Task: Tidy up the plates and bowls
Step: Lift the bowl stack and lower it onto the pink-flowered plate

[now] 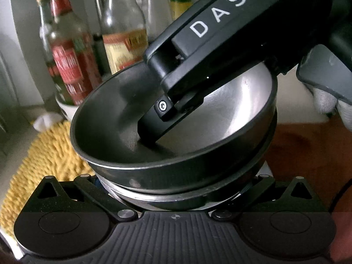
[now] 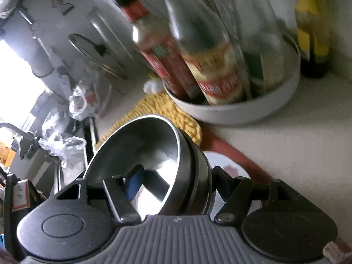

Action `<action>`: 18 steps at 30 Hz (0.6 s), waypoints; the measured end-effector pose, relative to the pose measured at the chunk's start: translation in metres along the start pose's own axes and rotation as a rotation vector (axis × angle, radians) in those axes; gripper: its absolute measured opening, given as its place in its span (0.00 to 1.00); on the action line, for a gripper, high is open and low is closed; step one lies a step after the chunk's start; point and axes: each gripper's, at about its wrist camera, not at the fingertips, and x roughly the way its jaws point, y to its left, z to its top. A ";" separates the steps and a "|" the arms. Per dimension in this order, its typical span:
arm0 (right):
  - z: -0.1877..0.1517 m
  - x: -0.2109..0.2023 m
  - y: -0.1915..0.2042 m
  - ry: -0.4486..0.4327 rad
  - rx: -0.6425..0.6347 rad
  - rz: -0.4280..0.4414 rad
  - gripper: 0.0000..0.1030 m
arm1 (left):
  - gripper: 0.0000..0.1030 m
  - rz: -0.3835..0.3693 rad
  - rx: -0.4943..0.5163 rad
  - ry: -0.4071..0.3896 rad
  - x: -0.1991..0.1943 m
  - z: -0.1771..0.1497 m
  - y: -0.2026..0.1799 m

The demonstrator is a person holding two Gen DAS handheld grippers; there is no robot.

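- Step in hand, by the look of it: nesting the steel bowls — top bowl [image 1: 173, 118] sits inside a second steel bowl [image 1: 176, 200], slightly askew, rim tilted rather than level.
- Stack located close in front of both cameras, above the desk [image 2: 286, 136], near a yellow knitted mat [image 2: 162, 110] and a white tray of bottles [image 2: 231, 114]; whether the stack rests on anything cannot be told.
- Right tool [image 2: 167, 189]: straddling the wall of the top bowl, one blue-padded finger [image 2: 135, 182] inside, the other outside — apparently clamped on that wall, though the outer contact is hidden.
- Left tool [image 1: 176, 198]: spread wide, linkages splayed to either side of the lower bowl; fingertips hidden behind the stack, so touching or merely flanking cannot be told.
- Next move, as a judgement: levelling the top bowl so it seats fully, then releasing — calls for a gentle, straight descent.
- A white plate [image 2: 222, 162] lies on the desk just beyond the stack.
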 end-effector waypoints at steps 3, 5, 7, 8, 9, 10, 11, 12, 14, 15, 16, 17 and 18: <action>-0.008 0.009 -0.007 0.023 0.007 -0.004 0.62 | 1.00 -0.001 0.011 0.028 0.004 -0.008 -0.006; -0.012 0.014 -0.012 0.034 0.011 -0.001 0.62 | 1.00 0.001 0.012 0.022 0.003 -0.010 -0.009; -0.014 0.016 -0.015 0.034 0.020 0.011 0.62 | 1.00 -0.002 0.011 0.030 0.001 -0.011 -0.010; -0.014 0.016 -0.017 0.035 0.026 0.019 0.62 | 1.00 -0.005 0.009 0.036 0.002 -0.009 -0.007; -0.014 0.016 -0.018 0.036 0.026 0.023 0.62 | 1.00 -0.007 0.012 0.041 0.004 -0.005 -0.002; -0.014 0.016 -0.018 0.038 0.026 0.026 0.62 | 1.00 -0.007 0.015 0.046 0.002 -0.005 0.000; -0.015 0.017 -0.019 0.044 0.028 0.031 0.62 | 1.00 -0.006 0.020 0.050 0.004 -0.002 0.004; -0.016 0.018 -0.019 0.049 0.028 0.035 0.62 | 1.00 -0.006 0.018 0.058 -0.002 -0.006 0.002; -0.017 0.016 -0.015 0.036 -0.013 0.010 0.62 | 1.00 0.002 0.019 0.081 -0.007 -0.008 0.003; -0.017 0.016 -0.013 0.034 -0.031 -0.004 0.62 | 1.00 0.006 0.023 0.089 -0.012 -0.010 0.003; -0.017 0.016 -0.012 0.040 -0.039 -0.008 0.62 | 1.00 0.014 0.028 0.085 -0.016 -0.012 0.002; -0.017 0.016 -0.011 0.046 -0.042 -0.009 0.62 | 1.00 0.029 0.035 0.083 -0.020 -0.014 0.001; -0.018 0.016 -0.010 0.049 -0.050 -0.005 0.62 | 1.00 0.044 0.041 0.083 -0.023 -0.015 -0.002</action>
